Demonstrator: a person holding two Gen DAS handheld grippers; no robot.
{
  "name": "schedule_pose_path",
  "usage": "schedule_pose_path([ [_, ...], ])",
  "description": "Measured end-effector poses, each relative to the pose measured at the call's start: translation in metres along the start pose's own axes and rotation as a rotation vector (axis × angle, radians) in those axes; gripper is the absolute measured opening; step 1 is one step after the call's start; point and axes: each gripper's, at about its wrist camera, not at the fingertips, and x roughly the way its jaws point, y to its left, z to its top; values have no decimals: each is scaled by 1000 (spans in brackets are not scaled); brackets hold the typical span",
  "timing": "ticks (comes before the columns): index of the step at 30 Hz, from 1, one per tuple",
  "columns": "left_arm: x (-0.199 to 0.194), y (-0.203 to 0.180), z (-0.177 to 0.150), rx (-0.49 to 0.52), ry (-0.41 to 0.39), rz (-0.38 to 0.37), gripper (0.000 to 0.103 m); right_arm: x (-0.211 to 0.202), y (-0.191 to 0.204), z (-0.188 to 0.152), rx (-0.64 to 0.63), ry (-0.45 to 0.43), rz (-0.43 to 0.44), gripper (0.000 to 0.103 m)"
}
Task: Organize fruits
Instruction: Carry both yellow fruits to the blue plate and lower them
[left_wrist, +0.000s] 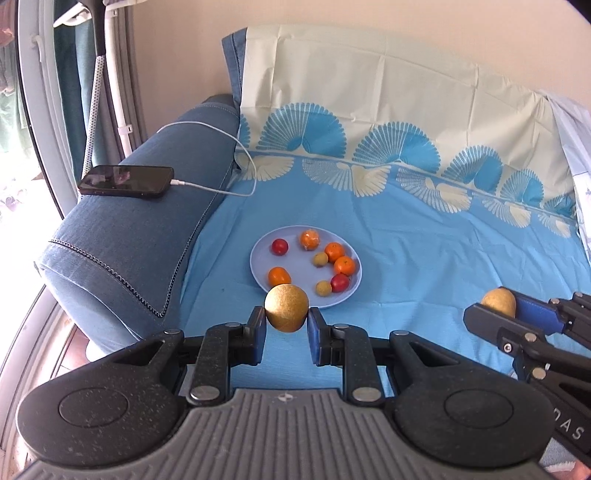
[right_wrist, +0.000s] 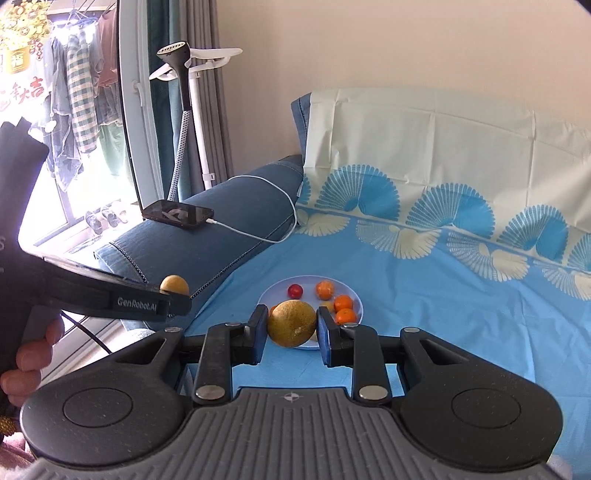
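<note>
My left gripper (left_wrist: 287, 325) is shut on a golden-brown pear (left_wrist: 286, 307), held above the blue sheet just short of the near rim of a light blue plate (left_wrist: 295, 264). The plate holds several tangerines, two red fruits and two small yellow fruits. My right gripper (right_wrist: 291, 330) is shut on a second yellow-brown pear (right_wrist: 291, 323), also held in front of the plate (right_wrist: 354, 295). The right gripper shows at the right of the left wrist view (left_wrist: 495, 314), the left one at the left of the right wrist view (right_wrist: 177, 299).
The plate lies on a sofa seat covered by a blue patterned sheet (left_wrist: 424, 251). A black phone (left_wrist: 127, 181) with a white charging cable (left_wrist: 229, 147) rests on the dark blue armrest (left_wrist: 140, 236) to the left. A garment steamer stand (right_wrist: 188, 110) and a window are beyond.
</note>
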Motion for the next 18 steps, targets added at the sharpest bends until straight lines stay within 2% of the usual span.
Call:
schedule_pose_path([
  [18,-9,-15,-5,34,-20,-24,26,-16,-6,-10,26,-9,-36,29],
])
